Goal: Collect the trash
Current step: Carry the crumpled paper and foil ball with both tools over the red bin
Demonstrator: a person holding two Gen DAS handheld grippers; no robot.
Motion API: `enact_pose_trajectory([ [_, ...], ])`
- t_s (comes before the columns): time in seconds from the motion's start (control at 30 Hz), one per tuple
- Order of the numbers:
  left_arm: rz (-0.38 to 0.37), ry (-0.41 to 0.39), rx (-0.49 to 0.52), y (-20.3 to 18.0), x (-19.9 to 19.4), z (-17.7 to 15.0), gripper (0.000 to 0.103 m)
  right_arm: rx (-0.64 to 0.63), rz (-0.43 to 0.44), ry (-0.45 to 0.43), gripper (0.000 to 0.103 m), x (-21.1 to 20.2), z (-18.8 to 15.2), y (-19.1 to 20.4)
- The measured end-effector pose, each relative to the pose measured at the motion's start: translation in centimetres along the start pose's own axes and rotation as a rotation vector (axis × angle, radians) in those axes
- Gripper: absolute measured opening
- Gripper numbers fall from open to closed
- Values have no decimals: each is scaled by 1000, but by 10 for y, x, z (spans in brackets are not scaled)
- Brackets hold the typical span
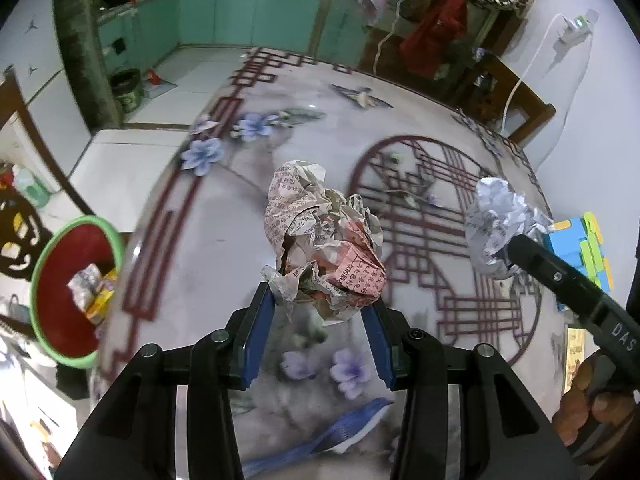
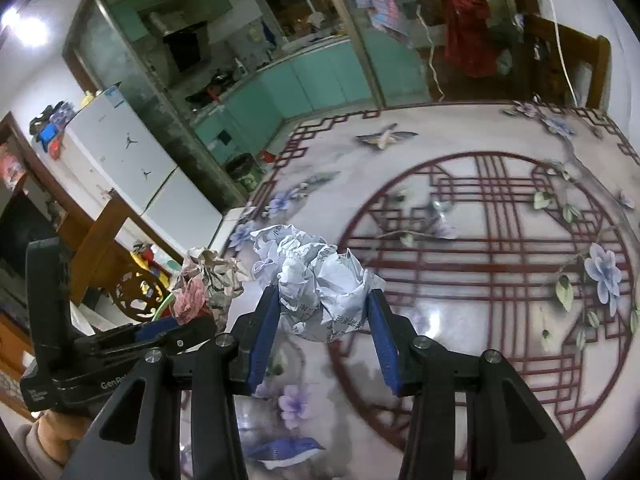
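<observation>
My left gripper (image 1: 320,304) is shut on a crumpled ball of printed pink-and-white paper (image 1: 320,236), held above the patterned table (image 1: 240,220). My right gripper (image 2: 320,304) is shut on a crumpled white paper ball (image 2: 320,280), also above the table. In the left wrist view the right gripper comes in from the right with the white ball (image 1: 500,224). In the right wrist view the left gripper (image 2: 192,322) shows at the left with the pink ball (image 2: 204,284). A green-rimmed red bin (image 1: 68,292) stands beside the table's left edge, with crumpled trash (image 1: 92,288) inside.
A blue and green block toy (image 1: 580,248) sits at the table's right edge. A wooden chair (image 2: 116,248) stands left of the table. A white fridge (image 2: 120,152) and teal kitchen cabinets (image 2: 312,80) lie beyond. Another chair (image 1: 516,96) is at the far right.
</observation>
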State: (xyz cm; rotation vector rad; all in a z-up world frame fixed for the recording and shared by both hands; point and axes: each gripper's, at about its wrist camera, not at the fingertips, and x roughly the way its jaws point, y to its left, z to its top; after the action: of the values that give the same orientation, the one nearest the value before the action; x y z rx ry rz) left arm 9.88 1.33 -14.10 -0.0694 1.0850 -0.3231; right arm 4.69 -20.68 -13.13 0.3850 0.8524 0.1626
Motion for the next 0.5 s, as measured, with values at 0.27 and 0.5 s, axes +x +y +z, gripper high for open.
enact_pose_trajectory([
  [0.27,24,-13,-51,47,-12,-4,43,-40,22,6,43,10,-4,41],
  [0.5,-6,-21,-52,89,-18,-2,43,-39,-8,-2,43,27,-8,84],
])
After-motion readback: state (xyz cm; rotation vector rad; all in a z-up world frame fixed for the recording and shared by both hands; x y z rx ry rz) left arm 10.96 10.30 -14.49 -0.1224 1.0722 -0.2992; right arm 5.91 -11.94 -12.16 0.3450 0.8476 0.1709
